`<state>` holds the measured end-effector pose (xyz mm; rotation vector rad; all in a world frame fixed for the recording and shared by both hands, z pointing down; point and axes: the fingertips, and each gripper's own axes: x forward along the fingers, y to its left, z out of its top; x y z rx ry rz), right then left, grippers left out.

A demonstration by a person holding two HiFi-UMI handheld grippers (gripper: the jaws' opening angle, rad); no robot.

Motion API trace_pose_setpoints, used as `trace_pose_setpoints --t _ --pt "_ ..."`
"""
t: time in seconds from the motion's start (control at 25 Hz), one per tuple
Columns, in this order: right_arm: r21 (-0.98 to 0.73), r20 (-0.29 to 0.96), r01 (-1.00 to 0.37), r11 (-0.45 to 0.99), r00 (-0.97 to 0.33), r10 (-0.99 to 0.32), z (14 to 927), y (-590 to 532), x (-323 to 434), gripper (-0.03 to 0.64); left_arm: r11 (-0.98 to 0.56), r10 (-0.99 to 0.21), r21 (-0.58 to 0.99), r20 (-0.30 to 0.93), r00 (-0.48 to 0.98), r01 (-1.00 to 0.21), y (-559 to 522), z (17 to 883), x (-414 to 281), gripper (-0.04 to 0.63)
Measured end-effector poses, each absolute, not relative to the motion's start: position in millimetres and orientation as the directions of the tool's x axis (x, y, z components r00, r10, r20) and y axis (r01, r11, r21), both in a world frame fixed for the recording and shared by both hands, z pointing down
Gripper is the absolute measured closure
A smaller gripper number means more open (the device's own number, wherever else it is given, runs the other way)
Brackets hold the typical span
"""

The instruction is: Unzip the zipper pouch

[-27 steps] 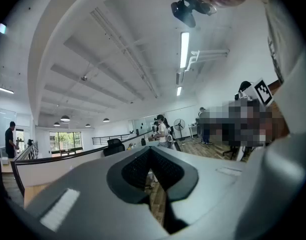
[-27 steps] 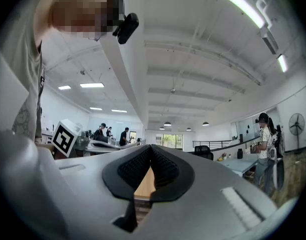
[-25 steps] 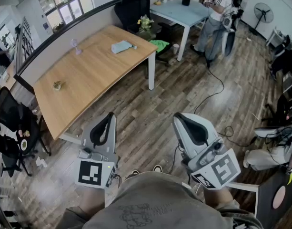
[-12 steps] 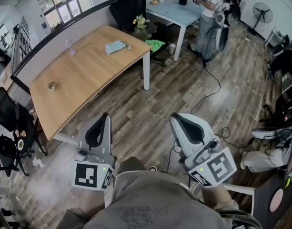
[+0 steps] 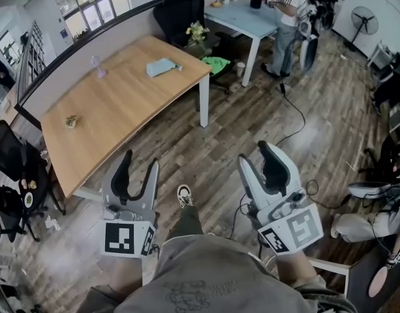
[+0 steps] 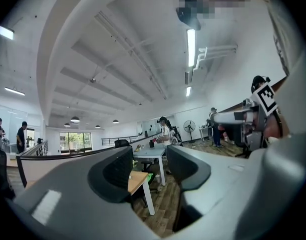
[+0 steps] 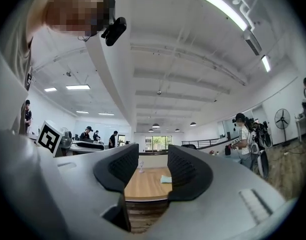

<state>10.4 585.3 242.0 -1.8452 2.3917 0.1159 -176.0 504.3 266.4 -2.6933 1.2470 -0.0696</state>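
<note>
Both tools stand wide, jaws just opened, nothing between them. The left hand-held gripper (image 5: 139, 166) and right hand-held gripper (image 5: 257, 156) hang above the brown wood-plank floor (image 5: 239, 126), well apart from the long light wooden counter (image 5: 115, 116). The flat pale blue zipper pouch (image 5: 162, 66) lies near the counter's far end. The right gripper view frames it far off between its jaws. The left gripper view shows only the counter's corner and a pale blue table (image 6: 152, 153). A black office chair (image 5: 180, 8) and a standing fan (image 5: 360, 16) are further back in the room.
</note>
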Motion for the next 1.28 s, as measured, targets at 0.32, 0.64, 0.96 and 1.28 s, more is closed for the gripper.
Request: trace_pose_setpoints --t 0.32,0.64,0.96,1.28 --pt "-0.012 -0.085 -0.966 0.257 -0.255 -0.963 259.5 505.8 24.5 0.451 -0.657 -0.744 -0.163 -0.016 0.668 -0.736 422.8 274.9 -159.2 0.379" --pt "-0.015 -0.027 -0.966 0.257 -0.256 -0.966 261.9 396.5 23.4 0.453 -0.673 -0.733 -0.153 0.016 0.68 -0.723 313.2 273.7 -160.3 0.379" --pt "-0.012 -0.001 -0.966 0.258 -0.258 -0.966 261.5 278.1 11.6 0.453 -0.703 -0.707 -0.144 0.032 0.707 -0.697 200.5 273.5 -166.4 0.379" --pt "-0.019 0.001 -0.962 0.272 -0.272 -0.962 261.9 194.9 -4.0 0.453 -0.706 -0.702 -0.148 0.024 0.712 -0.692 120.9 270.1 -178.6 0.379"
